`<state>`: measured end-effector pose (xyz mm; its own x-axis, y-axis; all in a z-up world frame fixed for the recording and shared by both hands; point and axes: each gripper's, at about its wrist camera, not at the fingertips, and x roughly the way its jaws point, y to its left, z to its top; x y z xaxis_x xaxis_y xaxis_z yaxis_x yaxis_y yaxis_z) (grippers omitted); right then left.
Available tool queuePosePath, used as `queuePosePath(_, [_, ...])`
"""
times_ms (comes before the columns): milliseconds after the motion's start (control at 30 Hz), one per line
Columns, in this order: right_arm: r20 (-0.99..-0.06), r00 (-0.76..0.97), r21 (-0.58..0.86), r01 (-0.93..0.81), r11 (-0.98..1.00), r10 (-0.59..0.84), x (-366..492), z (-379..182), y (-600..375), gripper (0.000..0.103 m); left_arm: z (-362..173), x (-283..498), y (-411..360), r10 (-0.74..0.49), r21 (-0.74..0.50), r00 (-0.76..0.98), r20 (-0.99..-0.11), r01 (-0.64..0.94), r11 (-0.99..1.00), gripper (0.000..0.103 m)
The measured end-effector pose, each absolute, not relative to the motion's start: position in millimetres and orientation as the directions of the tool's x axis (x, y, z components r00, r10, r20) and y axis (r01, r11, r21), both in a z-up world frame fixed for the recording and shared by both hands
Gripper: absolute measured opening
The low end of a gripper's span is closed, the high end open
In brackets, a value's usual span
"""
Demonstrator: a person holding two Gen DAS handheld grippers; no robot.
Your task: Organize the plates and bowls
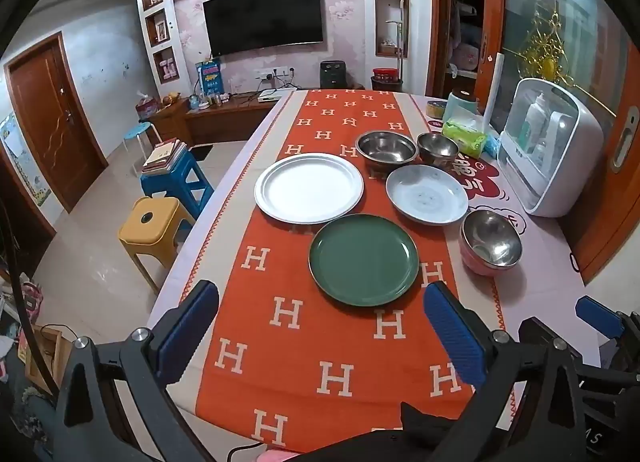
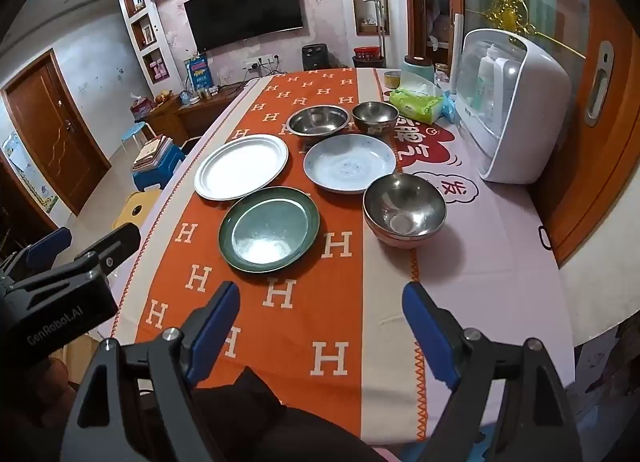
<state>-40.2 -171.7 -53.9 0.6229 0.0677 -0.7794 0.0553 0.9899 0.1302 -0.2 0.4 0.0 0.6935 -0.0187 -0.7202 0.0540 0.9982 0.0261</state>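
We hold the left gripper (image 1: 320, 338) and the right gripper (image 2: 320, 326) over the near edge of the table (image 2: 500, 262), each with its blue-padded fingers (image 1: 452, 334) spread wide and nothing between them. Just beyond, on the orange runner with white H letters (image 1: 288, 342), lies the round green plate (image 1: 364, 260). To its right, on the pink cloth, sits a steel bowl nested in a pink bowl (image 1: 490, 242). Farther on lie the large white plate (image 1: 309, 187) toward the left edge and the pale blue patterned dish (image 1: 427, 194) beside it. Behind those stand a wide steel bowl (image 1: 386, 147) and a smaller steel bowl (image 1: 437, 147), side by side. A white cabinet with a clear door (image 1: 548, 150) stands at the right edge.
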Motion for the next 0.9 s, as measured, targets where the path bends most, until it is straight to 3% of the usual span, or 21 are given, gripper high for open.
queuePosePath(900, [-0.787,0.616,0.114,0.065,0.991,0.050,-35.2,-58.4,-174.3,0.084,-3.9,1.4,-4.4,-0.024,0.037,0.689,-0.724,0.073,0.997,0.102])
